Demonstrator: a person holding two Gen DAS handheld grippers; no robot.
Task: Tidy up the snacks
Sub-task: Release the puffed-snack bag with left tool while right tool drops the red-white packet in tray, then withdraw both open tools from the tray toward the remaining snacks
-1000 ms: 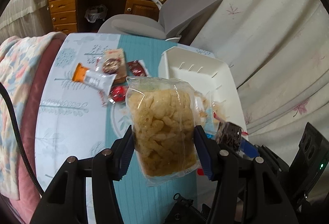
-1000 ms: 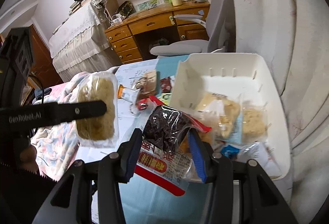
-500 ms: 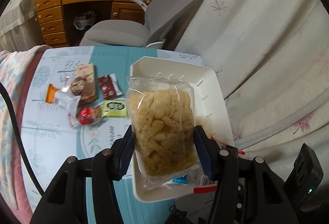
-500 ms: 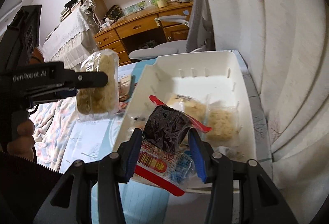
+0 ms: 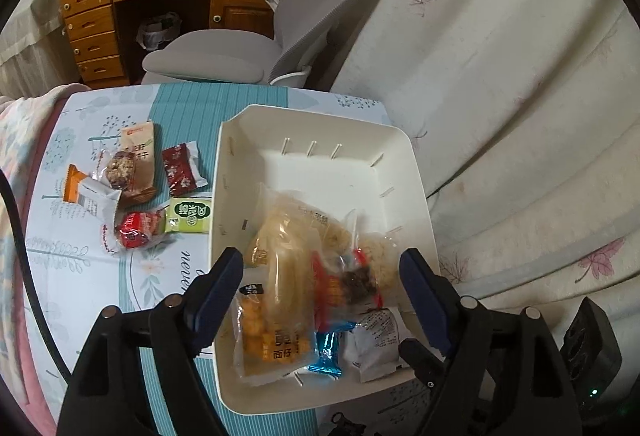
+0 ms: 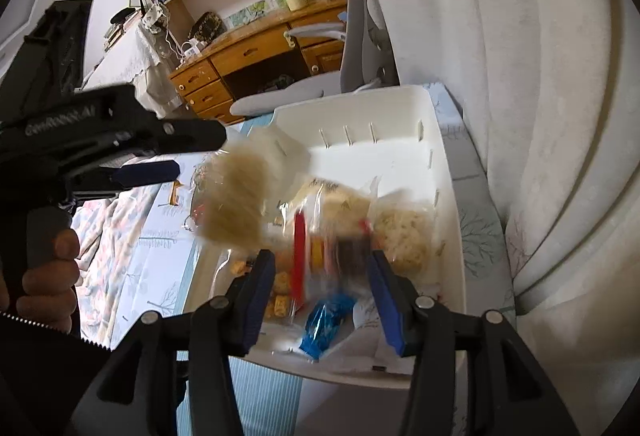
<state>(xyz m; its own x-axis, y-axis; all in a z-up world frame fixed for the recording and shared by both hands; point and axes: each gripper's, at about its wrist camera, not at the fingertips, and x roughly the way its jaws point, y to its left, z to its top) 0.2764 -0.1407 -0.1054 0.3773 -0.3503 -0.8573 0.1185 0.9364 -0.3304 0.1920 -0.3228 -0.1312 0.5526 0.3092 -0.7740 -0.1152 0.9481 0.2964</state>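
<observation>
A white bin (image 5: 394,152) stands on the table and holds several snack packs. My left gripper (image 5: 320,292) is open above its near half. The clear bag of puffed snacks (image 5: 284,264) has left it and drops, blurred in the right wrist view (image 6: 234,204), just below the left gripper's fingers (image 6: 148,172). My right gripper (image 6: 320,292) is open over the bin (image 6: 448,172). The red-and-dark snack pack (image 6: 328,248) falls blurred between its fingers; in the left wrist view it lies in the bin (image 5: 348,284).
Several loose snacks lie on the tablecloth left of the bin: a green pack (image 5: 190,214), a red one (image 5: 136,230), a dark red one (image 5: 180,168), an orange-and-white bar (image 5: 90,192). A grey chair (image 5: 240,56) and curtain (image 5: 520,76) border the table.
Both grippers opened over the bin. The puffed-snack bag dropped out of the left gripper and the red-and-dark pack dropped out of the right one.
</observation>
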